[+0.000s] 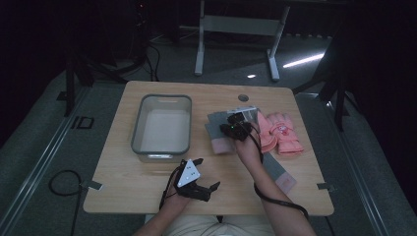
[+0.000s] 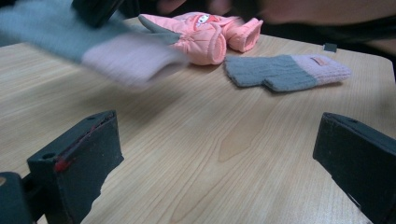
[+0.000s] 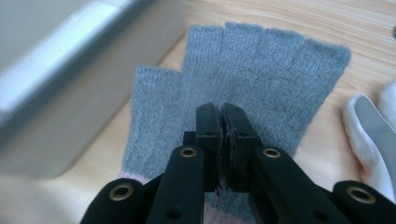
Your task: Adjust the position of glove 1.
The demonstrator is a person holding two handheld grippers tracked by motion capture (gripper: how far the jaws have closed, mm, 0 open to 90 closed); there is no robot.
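While the right claw (image 3: 223,122) has its jaws pressed together on a pinch of grey knit, the grey glove (image 3: 243,88) hangs from it with five short open fingers spread beyond the jaws. In the high view this claw (image 1: 239,129) sits over the middle of the desk (image 1: 123,191), between the bin (image 1: 161,125) and the pink mittens (image 1: 280,132). The glove (image 1: 219,132) shows a pink cuff toward the person's side. In the left gripper view the same glove (image 2: 93,44) appears blurred and clear of the wood, its pink cuff lowest.

A second grey glove (image 2: 285,71) lies flat on the desk, pink cuff pointing to the right in that view, just beside the pink mittens (image 2: 205,35) and apart from the held one. In the high view it (image 1: 280,172) lies partly under the right forearm.

The left claw (image 2: 219,154) stands wide, nothing between its jaws, bare wood beneath. In the high view it (image 1: 199,187) rests near the desk's near edge, in front of the bin and well apart from both gloves.

The bin is grey-rimmed and stands on the left half of the desk; a white item (image 3: 373,135) lies at the right edge of the right gripper view.
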